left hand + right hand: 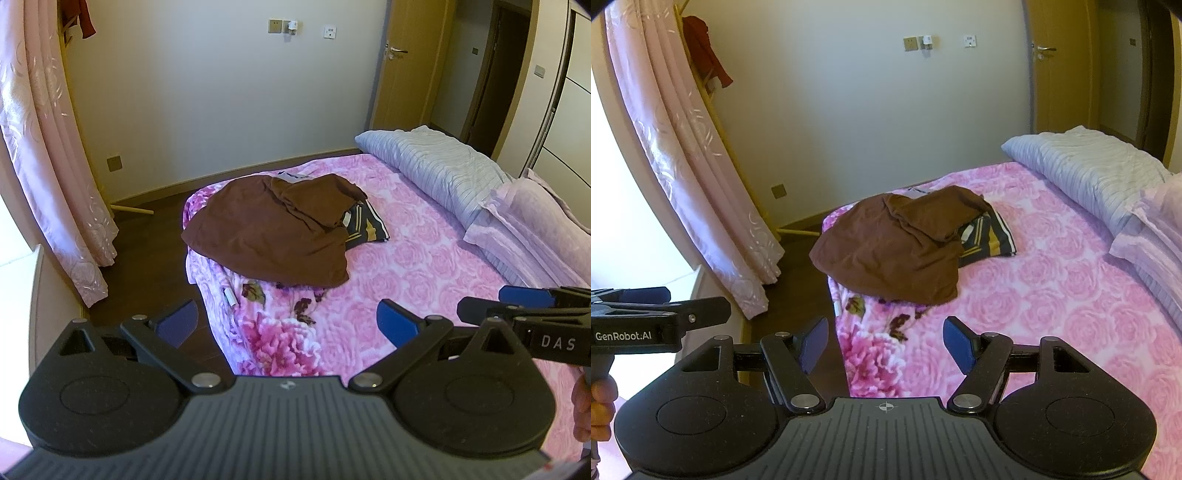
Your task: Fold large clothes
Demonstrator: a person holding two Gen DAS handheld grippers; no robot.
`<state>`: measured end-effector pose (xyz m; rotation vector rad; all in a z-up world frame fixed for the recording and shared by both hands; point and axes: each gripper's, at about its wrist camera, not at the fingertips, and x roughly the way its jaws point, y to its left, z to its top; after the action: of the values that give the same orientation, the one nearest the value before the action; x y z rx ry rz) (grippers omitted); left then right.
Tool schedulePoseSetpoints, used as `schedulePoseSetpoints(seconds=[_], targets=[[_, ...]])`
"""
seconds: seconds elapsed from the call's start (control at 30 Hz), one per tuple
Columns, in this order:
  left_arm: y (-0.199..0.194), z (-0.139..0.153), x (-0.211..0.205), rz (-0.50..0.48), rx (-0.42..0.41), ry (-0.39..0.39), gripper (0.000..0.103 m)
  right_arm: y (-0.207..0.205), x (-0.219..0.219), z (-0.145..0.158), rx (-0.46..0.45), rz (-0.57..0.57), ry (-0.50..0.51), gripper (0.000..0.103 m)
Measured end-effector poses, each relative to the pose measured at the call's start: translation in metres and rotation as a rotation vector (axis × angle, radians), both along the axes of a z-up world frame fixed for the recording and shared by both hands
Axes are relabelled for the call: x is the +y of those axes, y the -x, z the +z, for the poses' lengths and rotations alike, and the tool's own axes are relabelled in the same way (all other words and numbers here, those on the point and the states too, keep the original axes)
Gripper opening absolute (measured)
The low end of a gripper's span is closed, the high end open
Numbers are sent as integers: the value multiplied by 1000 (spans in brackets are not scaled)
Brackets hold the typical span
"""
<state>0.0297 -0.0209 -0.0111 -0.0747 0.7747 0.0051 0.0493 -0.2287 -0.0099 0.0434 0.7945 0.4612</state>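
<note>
A crumpled brown garment (273,229) (897,247) lies in a heap on the pink floral bed (406,266) (1052,295), near its far left corner. Under its right side pokes out a dark cloth with yellow and white stripes (365,225) (986,236). My left gripper (286,323) hovers over the bed's near corner, jaws wide open and empty, well short of the heap. My right gripper (882,343) hangs beside it, also open with nothing between its blue pads (958,341). Each gripper shows at the edge of the other's view: the right gripper (517,302) and the left gripper (646,306).
A grey-blue striped pillow (432,162) (1089,166) and a lilac pillow (535,221) lie at the bed's head on the right. Pink curtains (48,147) (687,155) hang at left over dark floor (147,251). A small white object (229,296) sits on the bed edge.
</note>
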Motion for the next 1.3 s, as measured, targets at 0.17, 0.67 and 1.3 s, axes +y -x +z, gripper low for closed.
schedulePoseSetpoints(seconds=[0.17, 0.67, 1.3], targets=[[-4, 1, 0, 0, 1, -1, 102, -5, 0, 0, 3, 1, -2, 66], [-22, -8, -1, 10, 26, 0, 102, -24, -2, -10, 22, -5, 0, 66], [-109, -36, 34, -9, 117, 5, 102, -95, 25, -38, 101, -39, 25, 66]])
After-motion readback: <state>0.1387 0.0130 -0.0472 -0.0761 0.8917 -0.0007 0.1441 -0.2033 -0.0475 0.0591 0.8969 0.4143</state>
